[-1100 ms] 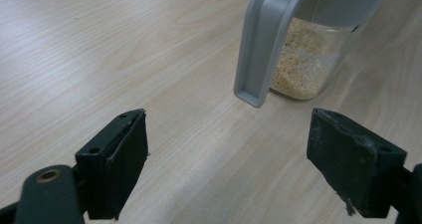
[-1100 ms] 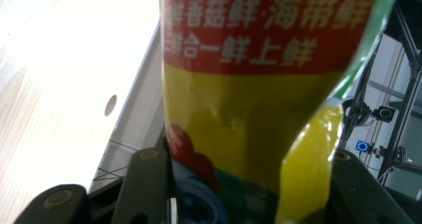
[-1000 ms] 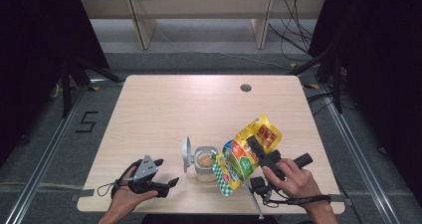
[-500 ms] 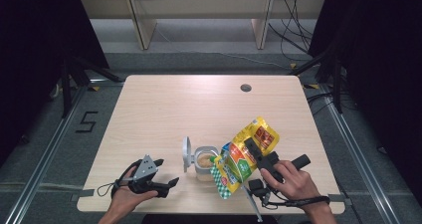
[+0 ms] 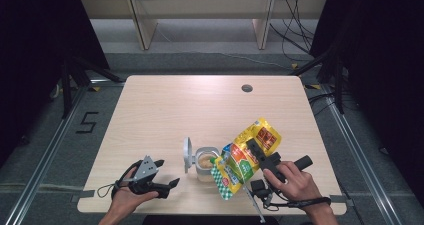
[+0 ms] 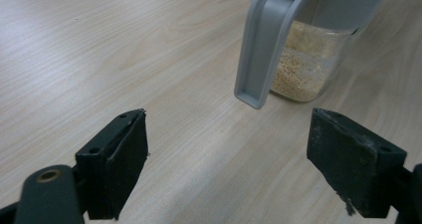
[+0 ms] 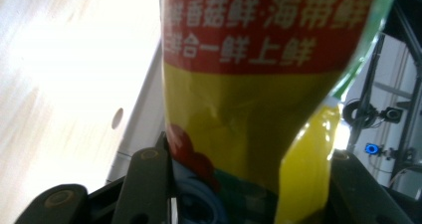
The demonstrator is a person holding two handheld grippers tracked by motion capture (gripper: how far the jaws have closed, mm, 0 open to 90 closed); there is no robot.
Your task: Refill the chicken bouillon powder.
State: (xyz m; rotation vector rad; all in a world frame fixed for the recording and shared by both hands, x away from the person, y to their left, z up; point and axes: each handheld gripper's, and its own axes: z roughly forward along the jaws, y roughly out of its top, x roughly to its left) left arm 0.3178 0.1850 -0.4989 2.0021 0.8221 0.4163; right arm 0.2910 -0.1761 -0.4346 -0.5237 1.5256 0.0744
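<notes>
Right gripper [image 5: 256, 154], held in a hand raised off the surface [image 5: 200, 110] at its near right, has its fingers clamped on a yellow seasoning bag [image 5: 247, 155], tilted mouth-down over the open jar [image 5: 204, 162]. Left gripper [image 5: 167, 172] lies low at near left, aimed at the jar, fingers apart and holding nothing.

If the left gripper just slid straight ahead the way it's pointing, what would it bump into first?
Probably the grey flip lid hanging down the side of the clear jar of granules; bare table lies between. The open left gripper points slightly left of it, so depth is uncertain.
</notes>
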